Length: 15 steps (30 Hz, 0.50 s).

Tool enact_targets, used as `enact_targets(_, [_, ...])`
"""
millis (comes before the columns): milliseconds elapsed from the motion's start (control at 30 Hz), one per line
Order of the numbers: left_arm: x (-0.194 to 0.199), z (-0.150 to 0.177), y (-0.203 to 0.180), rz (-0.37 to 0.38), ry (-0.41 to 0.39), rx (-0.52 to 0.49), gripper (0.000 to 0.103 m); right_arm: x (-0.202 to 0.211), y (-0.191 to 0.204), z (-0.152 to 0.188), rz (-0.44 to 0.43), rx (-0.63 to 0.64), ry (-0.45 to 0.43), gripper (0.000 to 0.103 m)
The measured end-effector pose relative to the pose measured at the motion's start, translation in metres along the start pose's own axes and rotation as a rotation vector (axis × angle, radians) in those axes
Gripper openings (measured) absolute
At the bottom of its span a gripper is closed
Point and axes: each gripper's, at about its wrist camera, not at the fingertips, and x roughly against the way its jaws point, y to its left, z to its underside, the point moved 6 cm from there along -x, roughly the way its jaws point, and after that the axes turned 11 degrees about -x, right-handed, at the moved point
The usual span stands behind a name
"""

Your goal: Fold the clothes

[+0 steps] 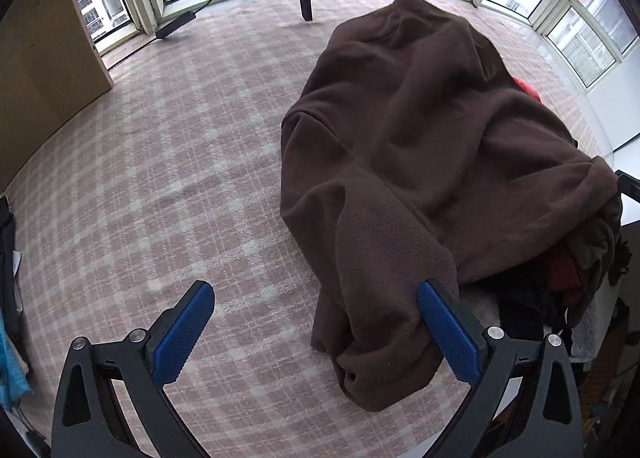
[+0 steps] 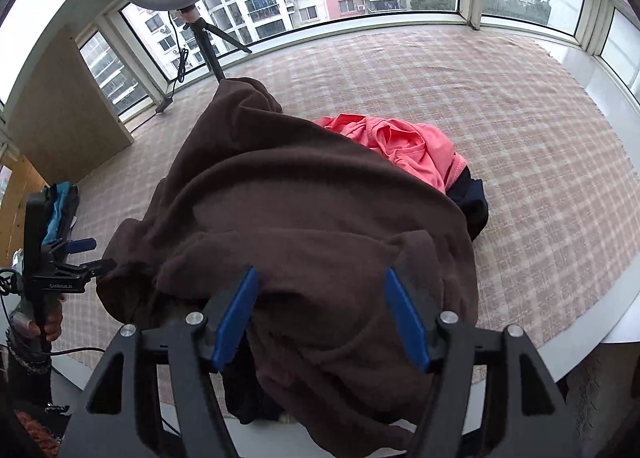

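Note:
A crumpled brown fleece garment lies in a heap on the checked pink cloth. My left gripper is open wide just above the cloth; the garment's near fold rests against its right finger. The left finger stands over bare cloth. In the right wrist view the brown fleece garment fills the centre, and my right gripper hangs open over its near edge, with fabric bulging between the blue pads. The left gripper appears at the garment's left edge, held by a hand.
A pink garment and a dark one lie behind the brown heap. A ring light on a tripod stands at the back left by the windows. Blue clothes are stacked at the left. The white table rim curves on the right.

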Motion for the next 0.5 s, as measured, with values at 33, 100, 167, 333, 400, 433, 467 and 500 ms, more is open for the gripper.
enact_targets(33, [-0.005, -0.001, -0.002, -0.004, 0.003, 0.003, 0.099, -0.002, 0.003, -0.001, 0.001, 0.014, -0.002, 0.066])
enact_targets(100, [-0.008, -0.005, -0.003, -0.005, -0.02, 0.012, 0.08, -0.007, 0.009, -0.002, 0.002, 0.042, -0.006, 0.066])
enact_targets(167, [-0.008, -0.007, -0.004, -0.008, -0.03, 0.012, 0.044, -0.011, 0.016, -0.003, 0.004, 0.07, -0.011, 0.066])
enact_targets(333, [0.01, -0.009, -0.005, 0.028, -0.098, -0.002, 0.01, -0.023, 0.031, -0.006, 0.008, 0.14, -0.021, 0.036])
enact_targets(400, [0.027, -0.012, 0.0, 0.008, -0.153, -0.005, 0.005, -0.023, 0.036, -0.008, 0.004, 0.153, -0.03, 0.026])
enact_targets(433, [0.039, -0.015, 0.005, -0.004, -0.183, -0.004, 0.004, -0.017, 0.037, -0.012, -0.008, 0.137, -0.04, 0.021])
enact_targets(467, [0.051, -0.018, 0.011, -0.015, -0.213, -0.003, 0.004, -0.01, 0.038, -0.016, -0.02, 0.121, -0.051, 0.017])
enact_targets(500, [0.063, -0.021, 0.016, -0.027, -0.242, -0.001, 0.004, -0.001, 0.039, -0.021, -0.034, 0.107, -0.068, 0.015])
